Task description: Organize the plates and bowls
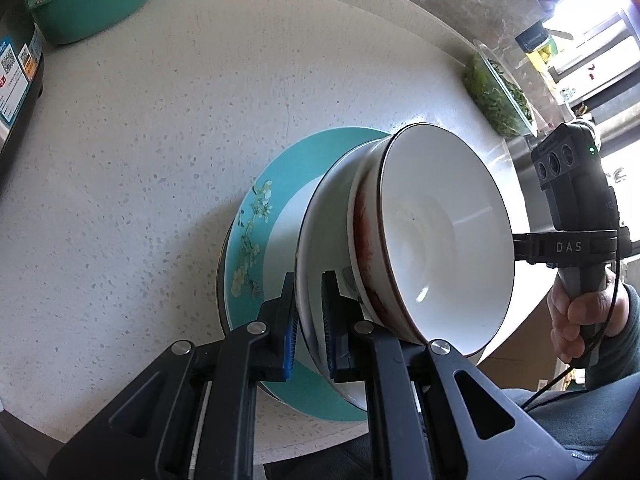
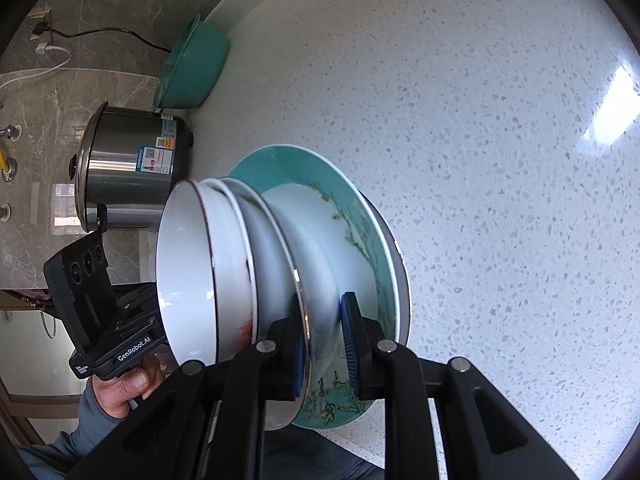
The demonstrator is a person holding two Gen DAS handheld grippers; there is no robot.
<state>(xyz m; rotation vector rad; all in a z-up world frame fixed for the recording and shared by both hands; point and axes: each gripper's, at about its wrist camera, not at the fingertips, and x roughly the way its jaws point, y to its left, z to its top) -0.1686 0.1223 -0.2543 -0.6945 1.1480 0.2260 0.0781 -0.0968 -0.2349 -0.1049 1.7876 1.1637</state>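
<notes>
Left gripper [image 1: 310, 322] clamped on white bowl [image 1: 320, 232] rim, right gripper [image 2: 323, 346] pinching opposite rim: two-sided hold to keep stack level. Red-streaked bowl [image 1: 446, 236] nested inside. All over teal floral plate [image 1: 256, 236] on speckled countertop [image 1: 140, 160]; contact unclear. Rice cooker [image 2: 132, 164] beyond.

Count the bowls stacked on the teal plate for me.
3 white bowls show, nested on the teal plate: the top bowl, a red-marked middle bowl beneath it, and a bottom bowl clamped by both hand-held grippers. More may hide inside the stack.
</notes>
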